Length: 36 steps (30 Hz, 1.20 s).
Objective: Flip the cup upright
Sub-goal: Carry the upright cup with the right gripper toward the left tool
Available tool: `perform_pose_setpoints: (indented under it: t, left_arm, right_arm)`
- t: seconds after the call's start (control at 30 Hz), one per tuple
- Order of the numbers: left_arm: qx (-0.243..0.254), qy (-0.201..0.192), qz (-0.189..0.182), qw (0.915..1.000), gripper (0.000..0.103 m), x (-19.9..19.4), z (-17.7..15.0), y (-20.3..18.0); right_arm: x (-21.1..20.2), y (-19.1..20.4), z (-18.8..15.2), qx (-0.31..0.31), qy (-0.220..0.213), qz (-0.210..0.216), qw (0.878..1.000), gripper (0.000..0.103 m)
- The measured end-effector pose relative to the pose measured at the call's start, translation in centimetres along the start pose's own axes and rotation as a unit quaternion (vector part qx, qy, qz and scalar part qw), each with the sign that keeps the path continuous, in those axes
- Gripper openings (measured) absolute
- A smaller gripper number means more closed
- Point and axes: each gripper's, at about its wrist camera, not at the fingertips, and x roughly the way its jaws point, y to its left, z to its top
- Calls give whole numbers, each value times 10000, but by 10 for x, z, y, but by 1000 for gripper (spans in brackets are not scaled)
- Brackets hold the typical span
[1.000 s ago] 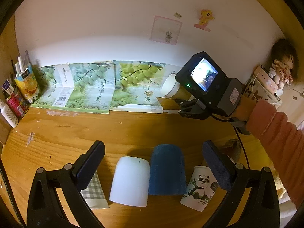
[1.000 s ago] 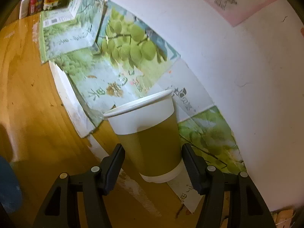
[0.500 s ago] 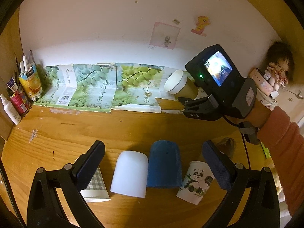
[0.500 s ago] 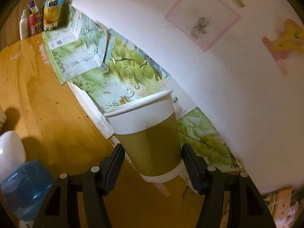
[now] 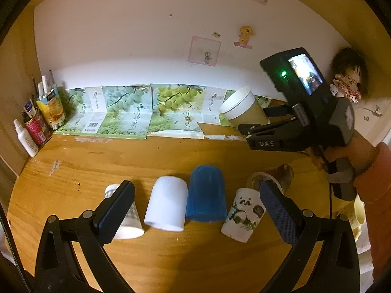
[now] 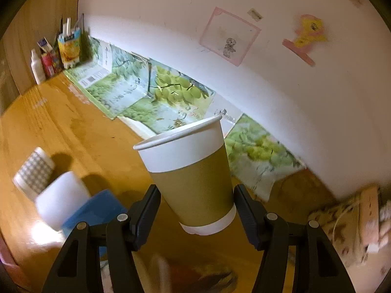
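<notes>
R gripper [image 6: 196, 210] clamped on brown paper cup [image 6: 193, 178], both pads on sleeve, cup off the table, rim up, tilted | L gripper [image 5: 195, 205] jaws wide apart, holds nothing, above row of cups upside-down on wooden table [image 5: 146, 161]: checked cup [image 5: 129, 222], white cup [image 5: 166, 206], blue cup [image 5: 206, 193], panda cup [image 5: 244, 213] | grape cartons [image 5: 136, 109] along wall

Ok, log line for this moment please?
right gripper: shut on brown cup, lifted, rim up | left gripper: open above inverted cups | phase: placing
</notes>
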Motion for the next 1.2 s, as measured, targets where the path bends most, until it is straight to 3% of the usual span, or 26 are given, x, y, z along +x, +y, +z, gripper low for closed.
perform_pose_setpoints:
  t: [0.7,1.2]
  left_arm:
    - [339,-30,385,9987,102,-61,-57,-20]
    - [773,278,848,9930,102,-75,-101,-23]
  right_arm:
    - [-76,26,-86,1161,340,660,9905,63]
    - [-87,61,-156,1635,684,1095,9781,63]
